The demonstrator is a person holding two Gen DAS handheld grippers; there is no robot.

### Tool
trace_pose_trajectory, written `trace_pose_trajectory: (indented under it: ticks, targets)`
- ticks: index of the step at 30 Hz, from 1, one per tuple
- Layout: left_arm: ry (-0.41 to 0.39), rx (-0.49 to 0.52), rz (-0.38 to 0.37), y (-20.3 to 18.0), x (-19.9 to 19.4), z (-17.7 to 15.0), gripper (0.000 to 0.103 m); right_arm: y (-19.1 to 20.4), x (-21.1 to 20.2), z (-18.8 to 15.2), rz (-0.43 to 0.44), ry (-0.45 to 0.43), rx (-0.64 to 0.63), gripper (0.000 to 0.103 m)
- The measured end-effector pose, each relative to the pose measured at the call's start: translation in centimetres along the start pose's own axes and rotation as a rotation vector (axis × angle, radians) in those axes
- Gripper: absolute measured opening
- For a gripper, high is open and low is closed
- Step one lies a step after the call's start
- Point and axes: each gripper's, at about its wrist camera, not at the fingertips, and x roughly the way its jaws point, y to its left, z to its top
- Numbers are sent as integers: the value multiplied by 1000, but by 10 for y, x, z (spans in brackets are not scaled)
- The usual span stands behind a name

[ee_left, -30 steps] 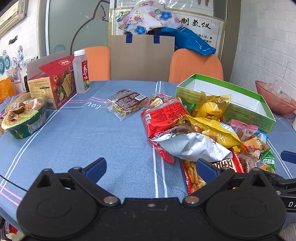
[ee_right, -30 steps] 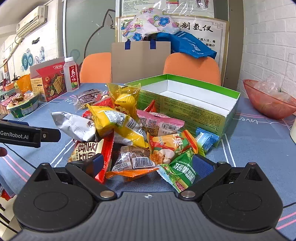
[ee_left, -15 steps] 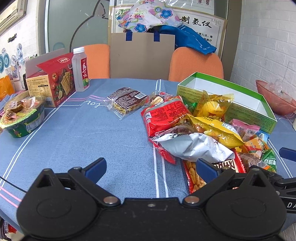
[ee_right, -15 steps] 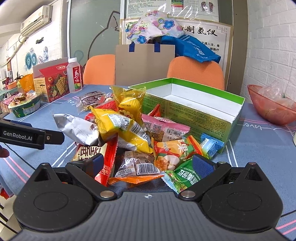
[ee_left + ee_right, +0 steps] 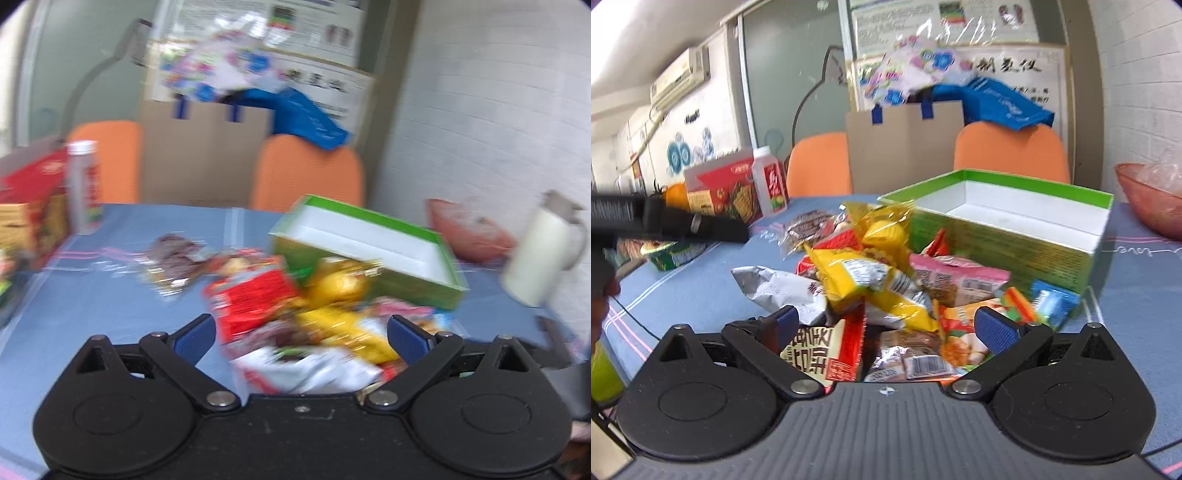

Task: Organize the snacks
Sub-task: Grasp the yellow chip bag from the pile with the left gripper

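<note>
Left wrist view: blurry. Your left gripper (image 5: 301,334) is spread wide and holds nothing.
Snack pile (image 5: 314,317): on the blue table (image 5: 110,295), right in front of your fingers.
Green box (image 5: 365,251): open, just behind the pile.
Right wrist view: your right gripper (image 5: 886,326) is wide too, with nothing in it.
Snack pile (image 5: 882,280): between your fingers and the green box (image 5: 1004,229).
</note>
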Motion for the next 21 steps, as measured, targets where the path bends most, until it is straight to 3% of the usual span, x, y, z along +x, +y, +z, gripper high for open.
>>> trace_pose_trajectory:
  ticks: [2, 9, 11, 13, 16, 17, 18, 20, 21]
  targets:
    - [46, 8, -64, -4, 17, 11, 103, 2, 6, 3, 18, -3, -4, 103]
    - [249, 5, -98, -3, 78, 16, 99, 0, 24, 11, 80, 10, 48, 103]
    - [291, -3, -112, 1, 89, 14, 85, 0, 31, 11, 86, 23, 49, 103]
    - [304, -35, -151, 5, 94, 11, 81, -4, 36, 9, 110, 25, 69, 103]
    - [307, -53, -141, 7, 100, 10, 79, -8, 48, 7, 137, 41, 103, 85]
    - [301, -53, -133, 6, 98, 9, 78, -8, 49, 7, 142, 45, 101, 70]
    - [290, -47, -132, 4, 95, 9, 78, -7, 48, 8, 143, 43, 94, 68]
    - [264, -29, -135, -1, 87, 11, 76, -3, 41, 10, 152, 31, 70, 53]
    - [250, -28, -136, -2, 81, 13, 77, -1, 37, 11, 152, 21, 55, 52]
